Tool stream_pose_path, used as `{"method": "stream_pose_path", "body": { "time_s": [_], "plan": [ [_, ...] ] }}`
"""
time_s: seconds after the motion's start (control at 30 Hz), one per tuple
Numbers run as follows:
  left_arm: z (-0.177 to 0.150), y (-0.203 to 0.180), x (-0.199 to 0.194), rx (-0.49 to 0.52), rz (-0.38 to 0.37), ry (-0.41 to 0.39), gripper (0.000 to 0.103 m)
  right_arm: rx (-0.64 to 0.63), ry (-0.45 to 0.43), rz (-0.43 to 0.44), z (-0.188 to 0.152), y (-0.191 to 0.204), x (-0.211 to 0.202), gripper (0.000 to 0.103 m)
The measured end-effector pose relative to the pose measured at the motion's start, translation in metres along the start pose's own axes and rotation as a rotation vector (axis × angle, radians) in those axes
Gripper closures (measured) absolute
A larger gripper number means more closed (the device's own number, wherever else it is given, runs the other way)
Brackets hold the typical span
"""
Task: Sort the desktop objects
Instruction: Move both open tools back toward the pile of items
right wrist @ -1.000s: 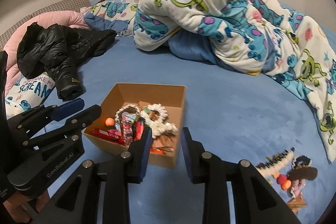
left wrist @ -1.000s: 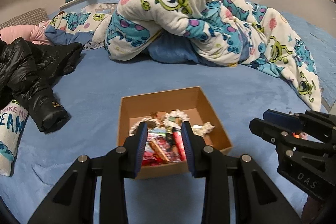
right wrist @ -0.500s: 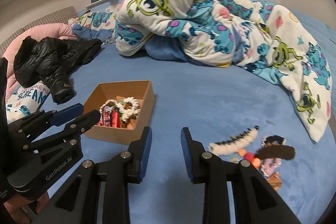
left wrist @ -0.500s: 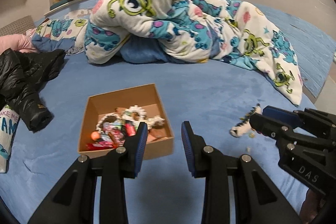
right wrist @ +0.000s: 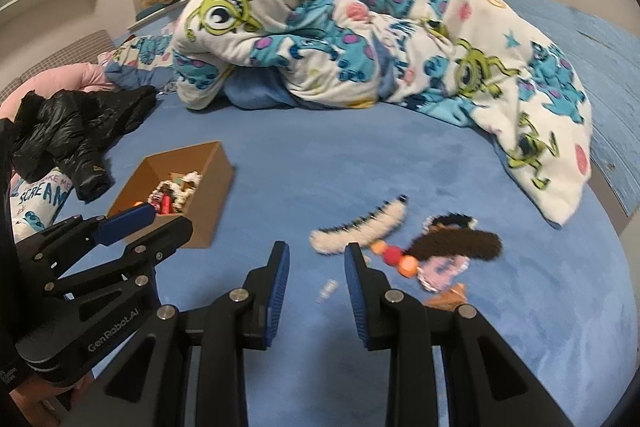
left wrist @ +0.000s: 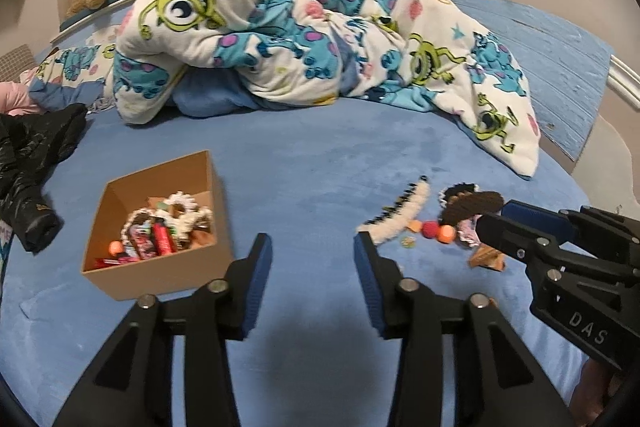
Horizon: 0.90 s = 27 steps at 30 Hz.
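A small heap of hair accessories and trinkets is seen on the blue bedsheet (right wrist: 400, 163), at about 1 o'clock from the right gripper (right wrist: 317, 269) and 2 o'clock from the left gripper (left wrist: 313, 259). The open cardboard box (left wrist: 208, 187), already part-filled with similar items, sits at 10 o'clock from both tools, well apart from the heap.

The left gripper's jaws are opening, with nothing between them. The right gripper's jaws are parted and empty; only a tiny clear item (right wrist: 327, 290) is seen on the sheet between them, untouched.

The fuzzy cream hair claw (right wrist: 360, 227) is nearest. It is judged light, with a stiff core under soft pile and dark teeth along one edge. A hold across its narrow middle is advised, pads on the fuzzy back and the toothed side, so it is not pivoted. The dark brown fuzzy clip (right wrist: 456, 241) is judged similar and overlies a frilled pale scrunchie (right wrist: 444, 269), so both may be dragged together. The red and orange beads (right wrist: 400, 261) are small, round and likely slippery; a centred pinch is needed. An orange-brown wrapped piece (right wrist: 450, 295) lies at the heap's near edge, its kind unclear.

The plush sheet is soft, so pads can be pressed down beside items.
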<state>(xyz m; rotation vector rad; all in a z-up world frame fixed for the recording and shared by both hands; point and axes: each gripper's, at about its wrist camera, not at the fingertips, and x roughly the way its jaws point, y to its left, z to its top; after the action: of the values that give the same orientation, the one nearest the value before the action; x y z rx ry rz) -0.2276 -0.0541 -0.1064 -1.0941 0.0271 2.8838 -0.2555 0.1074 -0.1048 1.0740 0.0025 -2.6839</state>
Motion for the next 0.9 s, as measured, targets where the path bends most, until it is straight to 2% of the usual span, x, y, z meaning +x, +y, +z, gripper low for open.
{"method": "stream_pose_path", "body": {
  "time_s": [0.1, 0.23, 0.3, 0.4, 0.47, 0.57, 0.67, 0.77, 0.9],
  "plan": [
    [-0.001, -0.015, 0.004, 0.01, -0.016, 0.007, 0.054, 0.017, 0.005, -0.016, -0.008, -0.018, -0.003, 0.074],
    [-0.005, -0.036, 0.011, 0.026, -0.029, 0.013, 0.043, 0.037, 0.013, -0.039, -0.018, -0.039, -0.005, 0.073],
    [-0.007, -0.044, 0.015, 0.03, -0.033, 0.019, 0.042, 0.05, 0.016, -0.055, -0.025, -0.052, -0.005, 0.068],
    [-0.011, -0.057, 0.021, 0.041, -0.04, 0.032, 0.04, 0.068, 0.024, -0.069, -0.032, -0.067, -0.004, 0.067],
    [-0.014, -0.065, 0.026, 0.049, -0.041, 0.04, 0.03, 0.079, 0.029, -0.081, -0.038, -0.077, -0.003, 0.062],
    [-0.018, -0.077, 0.03, 0.062, -0.043, 0.044, 0.026, 0.097, 0.031, -0.094, -0.046, -0.09, -0.002, 0.053],
    [-0.02, -0.086, 0.035, 0.073, -0.045, 0.054, 0.022, 0.112, 0.042, -0.096, -0.053, -0.101, 0.001, 0.052],
    [-0.023, -0.094, 0.041, 0.076, -0.047, 0.065, 0.017, 0.123, 0.049, -0.101, -0.06, -0.111, 0.002, 0.044],
    [-0.028, -0.101, 0.048, 0.082, -0.054, 0.081, 0.015, 0.138, 0.064, -0.102, -0.068, -0.123, 0.007, 0.043]
  ]
}}
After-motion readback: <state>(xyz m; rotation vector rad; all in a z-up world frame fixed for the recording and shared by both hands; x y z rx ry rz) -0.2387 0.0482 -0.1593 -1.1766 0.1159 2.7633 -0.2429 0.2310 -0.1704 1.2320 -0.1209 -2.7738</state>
